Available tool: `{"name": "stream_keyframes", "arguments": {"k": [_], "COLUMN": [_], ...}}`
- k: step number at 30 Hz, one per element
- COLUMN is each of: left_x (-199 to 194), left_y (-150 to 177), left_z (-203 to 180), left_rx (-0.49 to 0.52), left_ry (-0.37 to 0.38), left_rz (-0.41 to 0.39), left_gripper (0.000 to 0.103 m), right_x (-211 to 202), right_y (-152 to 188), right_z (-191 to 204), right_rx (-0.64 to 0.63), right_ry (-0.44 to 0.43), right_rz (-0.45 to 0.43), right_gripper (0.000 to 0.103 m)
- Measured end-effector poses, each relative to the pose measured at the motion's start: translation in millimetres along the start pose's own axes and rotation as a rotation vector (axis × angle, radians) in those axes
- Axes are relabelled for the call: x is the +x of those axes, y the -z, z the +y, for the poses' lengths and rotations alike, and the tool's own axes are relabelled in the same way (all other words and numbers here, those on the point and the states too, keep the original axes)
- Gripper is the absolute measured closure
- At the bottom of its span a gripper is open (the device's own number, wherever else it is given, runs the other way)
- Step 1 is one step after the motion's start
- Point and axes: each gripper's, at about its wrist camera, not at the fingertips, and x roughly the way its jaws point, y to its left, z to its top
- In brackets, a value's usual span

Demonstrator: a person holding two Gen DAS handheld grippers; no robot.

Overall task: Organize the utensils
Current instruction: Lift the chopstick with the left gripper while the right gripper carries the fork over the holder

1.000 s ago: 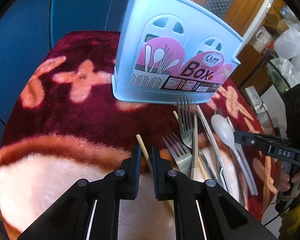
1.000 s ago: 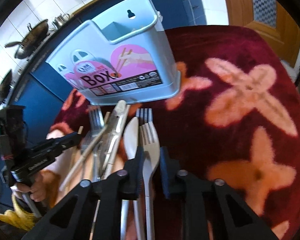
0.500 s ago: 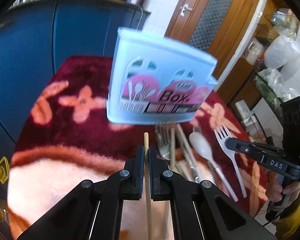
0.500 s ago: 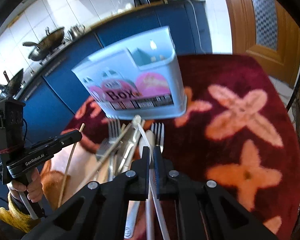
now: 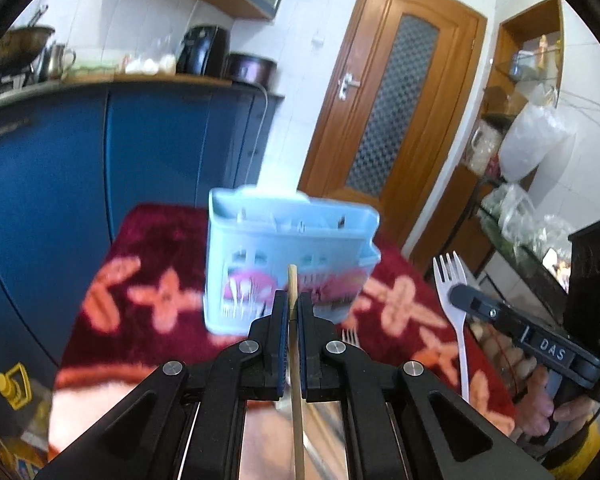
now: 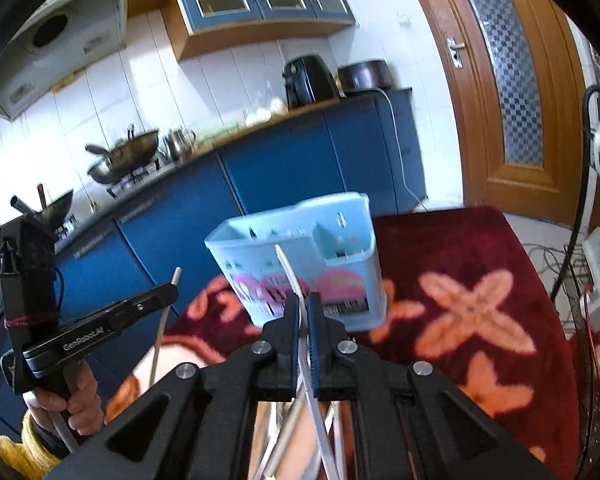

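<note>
Both grippers grip utensils — left gripper (image 5: 294, 306) clamps a chopstick (image 5: 296, 380), right gripper (image 6: 303, 308) a white plastic fork (image 5: 454, 316) — before the blue holder (image 6: 300, 268).

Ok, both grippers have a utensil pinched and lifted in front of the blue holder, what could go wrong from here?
1. The left gripper pinches the thin wooden chopstick near its upper end; most of it hangs below, so it could swing or slip.
2. The right gripper clamps the white plastic fork edge-on by its flexible handle, so it may twist.
3. Both head for the same blue holder, whose compartments are narrow; the grippers could collide or tip it.
</note>
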Motion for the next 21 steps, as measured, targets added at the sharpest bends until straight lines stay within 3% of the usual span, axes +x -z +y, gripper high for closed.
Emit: {"name": "stream_keyframes", "arguments": {"k": [9, 21], "left_x": [2.6, 30.0], "left_y": [-64.3, -140.7], "left_z": [2.0, 17.6], "left_rx": [0.006, -0.043], "left_ry": [-0.045, -0.112], "left_rz": [-0.161, -0.314], "left_gripper": [0.099, 0.099], "right_x": [13.2, 45.3], "right_y": [-36.6, -84.3], "right_z": [6.5, 0.3], "right_rx": [-0.005, -0.019], "right_ry": [-0.019, -0.008], "right_rz": [-0.104, -0.215], "right_gripper": [0.097, 0.097]}}
